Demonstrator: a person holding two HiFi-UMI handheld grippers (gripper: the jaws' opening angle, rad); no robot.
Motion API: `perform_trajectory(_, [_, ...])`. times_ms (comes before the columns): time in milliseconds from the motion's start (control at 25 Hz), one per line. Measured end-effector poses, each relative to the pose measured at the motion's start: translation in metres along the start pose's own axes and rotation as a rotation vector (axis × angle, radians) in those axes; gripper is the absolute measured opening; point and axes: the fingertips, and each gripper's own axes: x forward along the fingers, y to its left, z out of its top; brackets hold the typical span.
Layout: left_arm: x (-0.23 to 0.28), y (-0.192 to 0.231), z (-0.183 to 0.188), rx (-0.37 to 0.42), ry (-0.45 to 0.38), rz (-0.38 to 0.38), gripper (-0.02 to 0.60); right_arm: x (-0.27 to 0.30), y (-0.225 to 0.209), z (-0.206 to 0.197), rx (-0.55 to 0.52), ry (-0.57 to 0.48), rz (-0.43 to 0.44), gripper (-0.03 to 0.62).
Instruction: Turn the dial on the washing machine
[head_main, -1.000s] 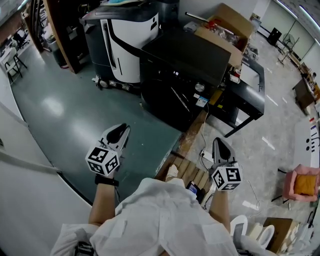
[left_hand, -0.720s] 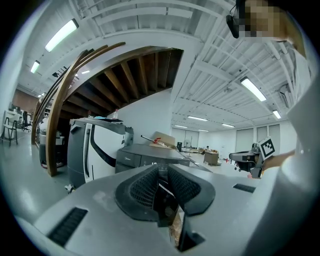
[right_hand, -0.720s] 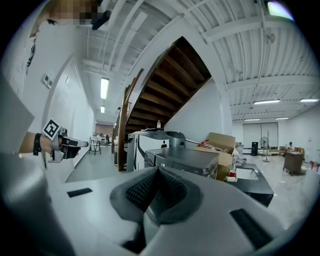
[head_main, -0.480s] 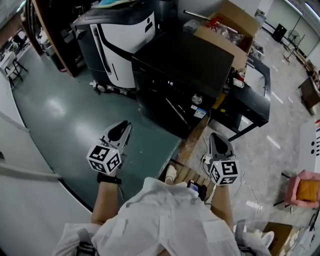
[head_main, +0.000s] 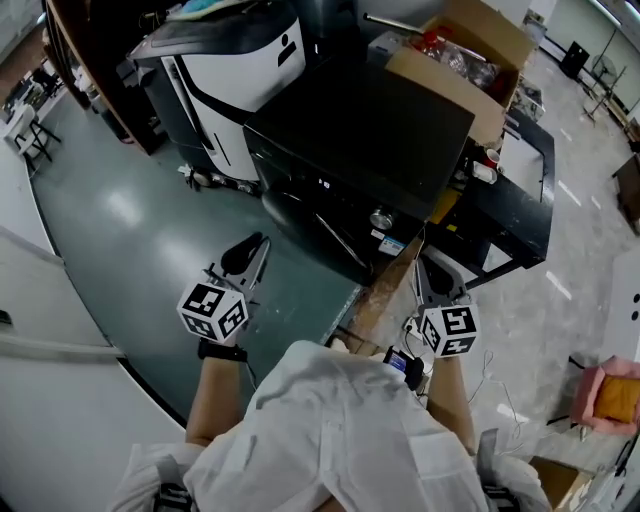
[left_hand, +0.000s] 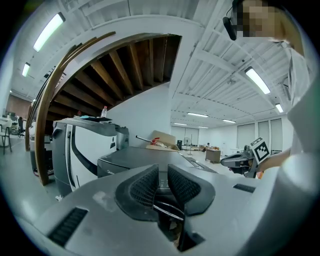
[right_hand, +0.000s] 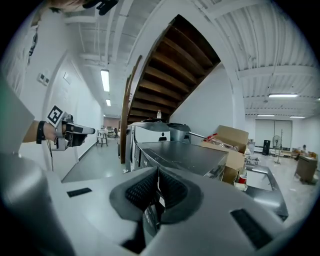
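Head view, from above: a person in a white shirt (head_main: 330, 430) stands facing a black washing machine (head_main: 370, 130). Its small silver dial (head_main: 381, 218) sits on the front edge nearest the person. The left tongs (head_main: 252, 248) and right tongs (head_main: 430, 272) are held out at either side, well apart from the machine and touching nothing. The right tongs are the nearer to the dial. A white-and-black machine (head_main: 235, 65) stands left of the washer. An open cardboard box (head_main: 450, 55) is behind it on the right, and a black desk (head_main: 525, 205) is further right.

Left gripper view: the left tongs (left_hand: 163, 170) stand slightly apart with a narrow gap and nothing between them. Past them lie the washer's flat top (left_hand: 140, 156) and the white-and-black machine (left_hand: 80, 145). The right tongs (left_hand: 232, 161) hang in the air at the right. Overhead is the wooden underside of a staircase (left_hand: 125, 65), which the head view does not show. The dial does not show here.

Right gripper view: the right tongs (right_hand: 158, 172) are closed, pads together and empty. Beyond are the washer top (right_hand: 185, 155), the cardboard box (right_hand: 232, 137), a red cup (right_hand: 243, 178) and the left tongs (right_hand: 82, 131). The staircase (right_hand: 175, 65) shows again, but not the dial.
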Motion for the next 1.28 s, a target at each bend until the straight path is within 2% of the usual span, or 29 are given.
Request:
perform_trajectory(240, [0.025,-0.008,0.006,0.022,0.012,0.013,0.06,0.039,-0.015,-0.008,-0.016,0.034,0.074,0.025])
perform_trajectory(720, [0.046,-0.01,0.008,0.031,0.04,0.028,0.06,0.1,0.012,-0.043,-0.1,0.19,0.215,0.065])
perform_trajectory(920, [0.048,-0.004,0.002,0.01,0.05,0.029,0.06,0.114,0.015,-0.047,-0.099,0.217,0.227,0.088])
perform_trajectory(1280, [0.054,0.003,-0.012,-0.013,0.071,0.012,0.06,0.141,0.006,-0.059,-0.156,0.315,0.188,0.143])
